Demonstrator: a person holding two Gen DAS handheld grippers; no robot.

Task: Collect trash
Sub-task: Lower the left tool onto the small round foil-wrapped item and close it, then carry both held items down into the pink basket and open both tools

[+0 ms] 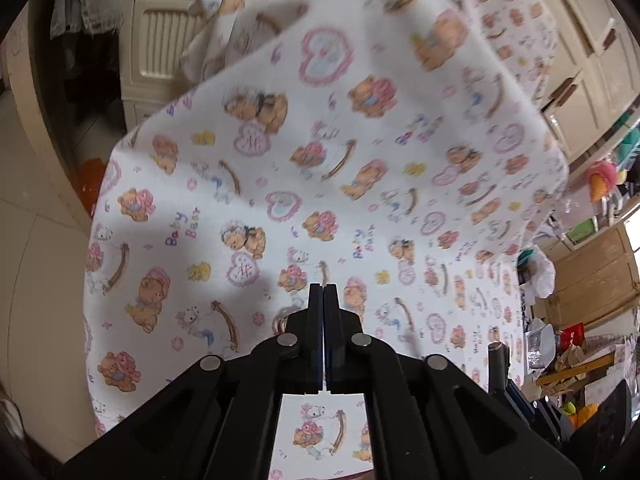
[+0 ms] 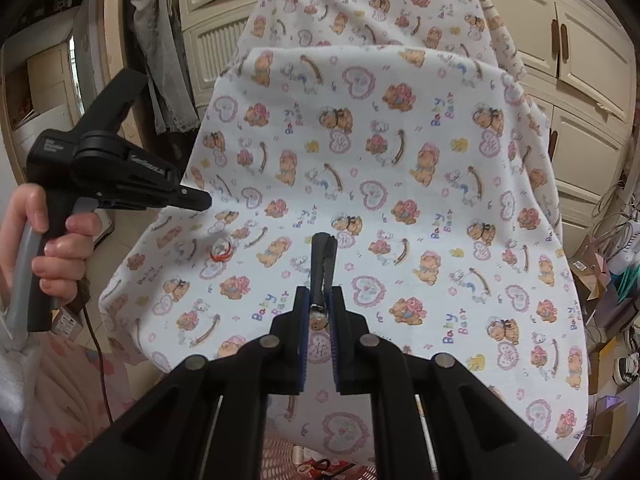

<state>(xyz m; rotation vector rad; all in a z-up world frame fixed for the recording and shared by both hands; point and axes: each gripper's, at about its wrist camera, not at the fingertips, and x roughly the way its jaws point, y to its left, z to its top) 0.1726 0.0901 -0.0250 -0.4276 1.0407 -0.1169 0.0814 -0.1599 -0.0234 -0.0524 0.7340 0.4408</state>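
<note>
**Right tool carries a dark stick; a small ring is left on the cloth**

We hold our right tool (image 2: 320,300) over the white cloth printed with teddy bears and pink hearts (image 2: 400,208), which drapes a raised surface; what lies beneath it we cannot see. The right tool's jaws clench on a slim dark stick-like item with a serrated edge and a metallic base (image 2: 322,264), which juts forward from between the pads. We judge it to be a piece of trash already picked up, held near its base so it stays steady on the way to a bin. What exactly it is we cannot make out.

Our left tool (image 1: 323,292) shows its jaws pressed fully together with nothing visible between them. In the right wrist view it hangs above the cloth's left side, gripped by a bare hand (image 2: 52,240), with its tip just above and to the left of a small red-and-white ring (image 2: 221,252) lying flat on the cloth. We suppose the ring is the next piece of trash, not yet gripped.

At the bottom edge of the right wrist view a pink perforated basket (image 2: 280,456) peeks out from under the cloth, mostly cut off; it may be the trash container, though we cannot confirm that. The left wrist view is blurred, and the ring cannot be made out there.
</note>
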